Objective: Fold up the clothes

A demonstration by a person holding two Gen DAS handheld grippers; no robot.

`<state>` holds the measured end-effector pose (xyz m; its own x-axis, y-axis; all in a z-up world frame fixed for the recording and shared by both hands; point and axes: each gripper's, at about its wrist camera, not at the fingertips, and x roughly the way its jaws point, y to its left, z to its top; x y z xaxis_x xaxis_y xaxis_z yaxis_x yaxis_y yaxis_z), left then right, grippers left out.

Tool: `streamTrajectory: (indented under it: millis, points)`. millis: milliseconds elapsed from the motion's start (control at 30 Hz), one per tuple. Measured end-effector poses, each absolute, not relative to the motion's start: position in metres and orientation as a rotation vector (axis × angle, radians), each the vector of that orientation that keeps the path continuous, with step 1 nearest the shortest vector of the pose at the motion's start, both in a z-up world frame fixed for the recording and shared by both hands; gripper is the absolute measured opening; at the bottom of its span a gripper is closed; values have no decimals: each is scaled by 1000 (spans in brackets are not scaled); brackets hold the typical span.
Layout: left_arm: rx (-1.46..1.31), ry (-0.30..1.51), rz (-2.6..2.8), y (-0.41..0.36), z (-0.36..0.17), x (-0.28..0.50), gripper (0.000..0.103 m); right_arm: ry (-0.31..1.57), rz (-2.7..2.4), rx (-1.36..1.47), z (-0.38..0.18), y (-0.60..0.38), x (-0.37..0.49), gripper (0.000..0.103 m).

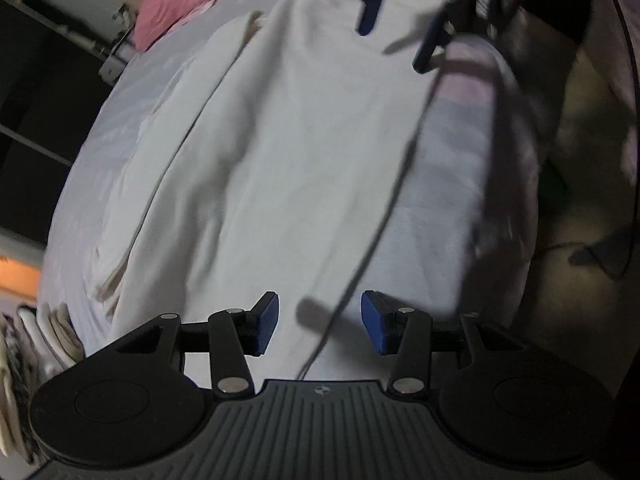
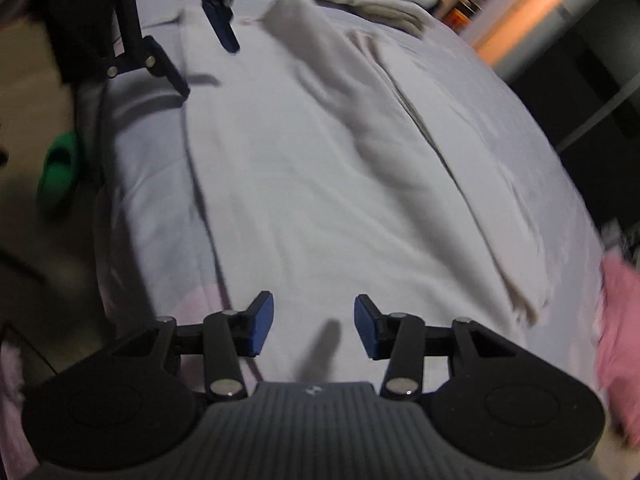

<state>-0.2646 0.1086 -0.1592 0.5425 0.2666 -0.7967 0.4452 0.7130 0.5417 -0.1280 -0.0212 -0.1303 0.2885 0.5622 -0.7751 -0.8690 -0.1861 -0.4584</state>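
- The left gripper (image 1: 320,322) is seen with jaws parted and nothing between the blue pads (image 1: 267,322).
- The right gripper (image 2: 314,326) is likewise held apart and empty.
- A white garment (image 1: 280,152) is laid flat on the bed sheet (image 1: 452,152), stretching from 6 toward 12 o'clock in both views.
- A pink cloth (image 1: 180,4) is found at 11 o'clock in the left view, with a stack of folded clothes (image 2: 384,4) at 1 o'clock in the right view.

White garment (image 1: 288,168), plain, no pattern, across pale lavender-grey bed sheet (image 1: 452,184). Pink cloth (image 1: 180,4) at 11 o'clock in left wrist view. Left gripper (image 1: 320,322): black body, blue pads. Right gripper (image 2: 314,326): same black, blue pads. Green object (image 2: 58,168) at 9 o'clock in right wrist view. Orange glow (image 2: 516,20) at 1 o'clock.
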Motion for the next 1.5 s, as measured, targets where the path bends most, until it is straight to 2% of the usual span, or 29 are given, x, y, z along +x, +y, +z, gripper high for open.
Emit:
streamTrajectory:
  millis: [200, 600, 900, 967, 1033, 1133, 1300, 1433, 1500]
  points:
    - [806, 1025, -108, 110, -164, -265, 50, 325, 1394, -1257, -128, -27, -151, 50]
    - [822, 1136, -40, 134, -159, -269, 52, 277, 1208, -1492, -152, -46, -146, 48]
    - [848, 1183, 57, 147, -158, -271, 51, 247, 1119, -1562, -156, -50, -139, 48]
    - [849, 1181, 50, 146, -156, -273, 47, 251, 1108, -1567, -155, -51, -137, 47]
    - [859, 1174, 29, 143, -155, -276, 43, 256, 1098, -1571, -155, -52, -135, 42]
    - [890, 1160, 8, 141, -157, -280, 43, 255, 1088, -1568, -156, -51, -134, 23]
    - [893, 1162, 2, 142, -160, -281, 43, 282, 1078, -1539, -153, -47, -129, 16]
    - [896, 1173, 28, 150, -162, -278, 55, 304, 1035, -1494, -148, -42, -119, 13]
    - [900, 1182, 38, 152, -163, -277, 56, 314, 1019, -1476, -146, -40, -115, 12]
